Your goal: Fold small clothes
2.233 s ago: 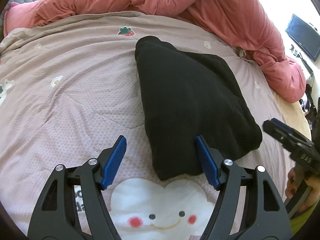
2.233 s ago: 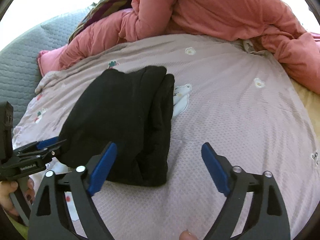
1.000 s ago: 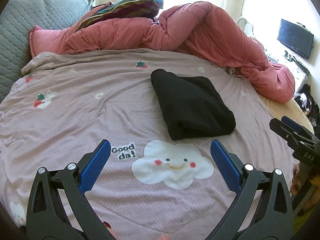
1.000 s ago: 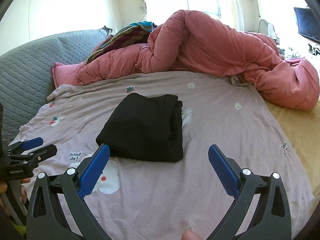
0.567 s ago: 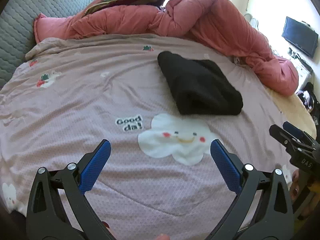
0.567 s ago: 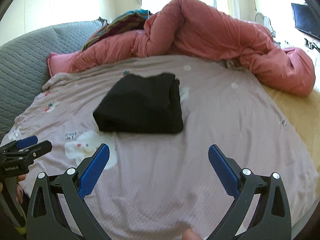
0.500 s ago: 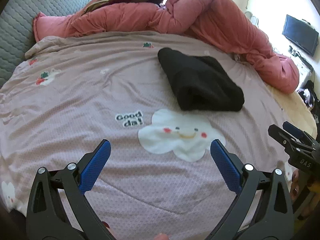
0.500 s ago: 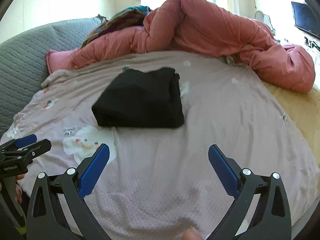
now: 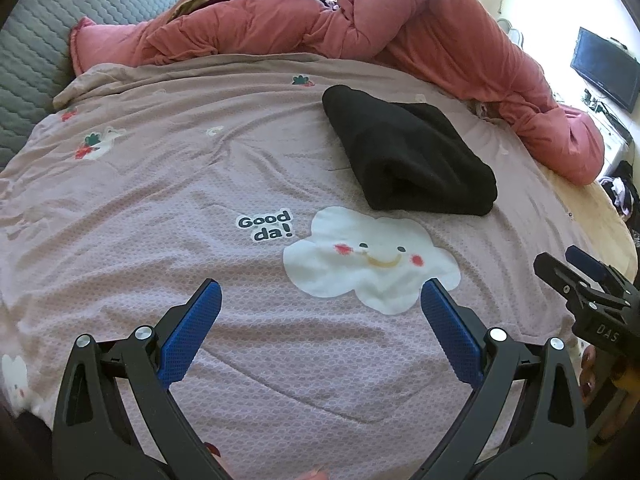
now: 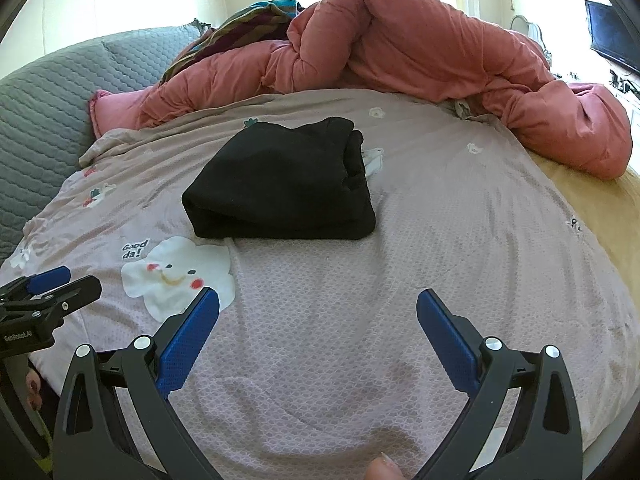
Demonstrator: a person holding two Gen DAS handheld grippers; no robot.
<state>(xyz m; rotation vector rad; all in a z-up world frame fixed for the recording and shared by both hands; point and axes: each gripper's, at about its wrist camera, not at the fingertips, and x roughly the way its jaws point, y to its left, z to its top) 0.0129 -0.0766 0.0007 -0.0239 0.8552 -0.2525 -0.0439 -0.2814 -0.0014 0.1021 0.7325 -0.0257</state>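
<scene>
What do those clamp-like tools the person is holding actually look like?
Both are alike. The left gripper and right gripper have black plastic frames shaped like open triangles, joined by silver screws. Their jaws carry blue, finely textured pads. Seen from the side, the left one is printed "GenRobot.AI" in white and the right one shows white letters reading "DAS". No cables or sleeves are visible.

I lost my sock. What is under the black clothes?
The folded black clothes lie on the pink bedspread. Anything hidden beneath cannot be seen.
</scene>
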